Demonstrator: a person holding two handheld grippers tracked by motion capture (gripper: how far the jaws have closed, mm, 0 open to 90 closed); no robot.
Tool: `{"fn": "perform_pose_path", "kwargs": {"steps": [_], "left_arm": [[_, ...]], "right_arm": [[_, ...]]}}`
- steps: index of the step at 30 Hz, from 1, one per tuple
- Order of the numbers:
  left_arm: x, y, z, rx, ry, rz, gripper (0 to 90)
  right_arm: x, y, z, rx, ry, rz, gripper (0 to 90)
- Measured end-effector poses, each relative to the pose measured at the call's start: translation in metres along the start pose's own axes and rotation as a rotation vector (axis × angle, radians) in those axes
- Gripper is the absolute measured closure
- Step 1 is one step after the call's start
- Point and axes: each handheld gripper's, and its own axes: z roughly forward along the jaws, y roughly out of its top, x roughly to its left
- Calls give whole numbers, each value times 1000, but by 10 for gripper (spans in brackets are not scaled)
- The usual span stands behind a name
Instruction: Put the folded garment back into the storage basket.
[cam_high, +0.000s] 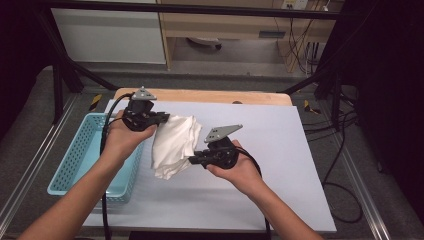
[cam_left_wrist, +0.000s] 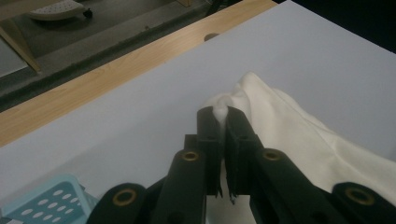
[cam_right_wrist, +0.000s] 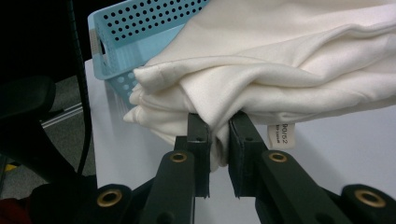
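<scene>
High view: folded white cloth (cam_high: 172, 145) hangs over the table (cam_high: 280, 150) beside the blue basket (cam_high: 80, 155), left tongs (cam_high: 162, 119) and right tongs (cam_high: 192, 160) both clenched on it. Looks soft, light, floppy; I'd pinch thick folded edges.

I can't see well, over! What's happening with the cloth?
Left gripper, right gripper: both shut on white cloth. Cloth lifted beside blue basket. Nothing in the way.

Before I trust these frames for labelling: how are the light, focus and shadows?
High view: table evenly lit, surroundings dark, slightly soft. Left gripper view: dim, bluish; cloth sharp, jaws close to the lens softer. Right gripper view: brighter, cloth folds and tag readable-sharp, the basket behind, left side in deep shadow.
</scene>
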Motion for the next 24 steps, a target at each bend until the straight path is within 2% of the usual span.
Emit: {"fn": "perform_pose_path", "kwargs": {"steps": [12,24], "left_arm": [[19,0,-18,-9,31,-18,859],[27,-2,-32,-20,51,-27,859]], "right_arm": [[1,21,20,1,5,-13,806],[6,34,30,8,-11,-33,807]]}}
